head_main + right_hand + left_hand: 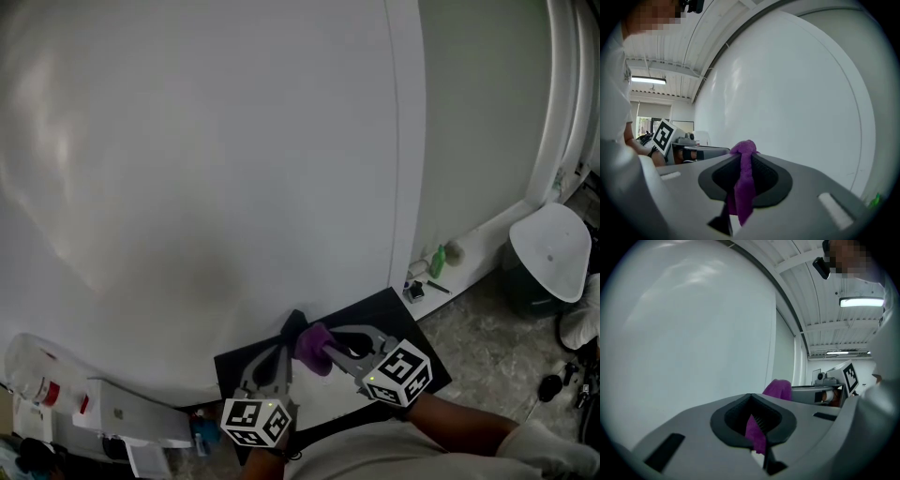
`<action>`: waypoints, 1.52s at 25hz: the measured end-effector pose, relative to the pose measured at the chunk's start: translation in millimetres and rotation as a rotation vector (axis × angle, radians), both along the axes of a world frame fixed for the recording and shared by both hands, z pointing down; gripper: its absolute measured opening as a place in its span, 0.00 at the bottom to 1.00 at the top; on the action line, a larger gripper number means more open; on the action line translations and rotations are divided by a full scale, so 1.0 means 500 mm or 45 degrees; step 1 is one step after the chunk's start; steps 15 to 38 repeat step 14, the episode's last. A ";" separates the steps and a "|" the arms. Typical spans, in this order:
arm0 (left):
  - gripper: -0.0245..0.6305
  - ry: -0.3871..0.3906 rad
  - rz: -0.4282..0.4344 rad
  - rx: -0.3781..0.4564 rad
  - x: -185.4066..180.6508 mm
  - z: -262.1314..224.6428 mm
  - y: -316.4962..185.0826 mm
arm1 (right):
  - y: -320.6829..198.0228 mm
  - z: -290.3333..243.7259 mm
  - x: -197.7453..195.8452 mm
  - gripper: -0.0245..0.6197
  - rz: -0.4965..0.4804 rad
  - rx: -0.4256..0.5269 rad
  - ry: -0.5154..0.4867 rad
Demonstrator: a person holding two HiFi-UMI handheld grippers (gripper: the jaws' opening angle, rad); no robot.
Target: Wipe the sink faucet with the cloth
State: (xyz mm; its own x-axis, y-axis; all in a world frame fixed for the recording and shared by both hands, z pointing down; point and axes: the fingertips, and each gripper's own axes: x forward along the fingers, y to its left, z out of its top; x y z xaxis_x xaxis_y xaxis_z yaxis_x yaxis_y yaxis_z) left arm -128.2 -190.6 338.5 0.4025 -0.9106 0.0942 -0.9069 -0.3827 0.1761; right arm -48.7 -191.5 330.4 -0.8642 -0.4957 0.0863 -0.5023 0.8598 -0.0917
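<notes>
A purple cloth (314, 345) is bunched between both grippers, low in the head view, in front of a plain white wall. My left gripper (291, 330) is shut on one end of it; in the left gripper view a purple strip (756, 434) is pinched between the jaws. My right gripper (327, 350) is shut on the other end, and in the right gripper view the cloth (742, 180) stands up between the jaws and hangs down. The two grippers nearly touch tip to tip. No sink or faucet shows in any view.
A large white wall (206, 169) fills most of the head view. A dark panel (394, 314) lies under the grippers. At the right stand a white-lidded bin (553, 253) and a small green bottle (437, 262) on the wall's ledge. White objects (122, 417) sit at the bottom left.
</notes>
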 end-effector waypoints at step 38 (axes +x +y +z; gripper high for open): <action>0.05 -0.024 0.016 0.001 -0.029 0.000 0.003 | -0.001 -0.026 -0.029 0.13 -0.006 -0.034 -0.046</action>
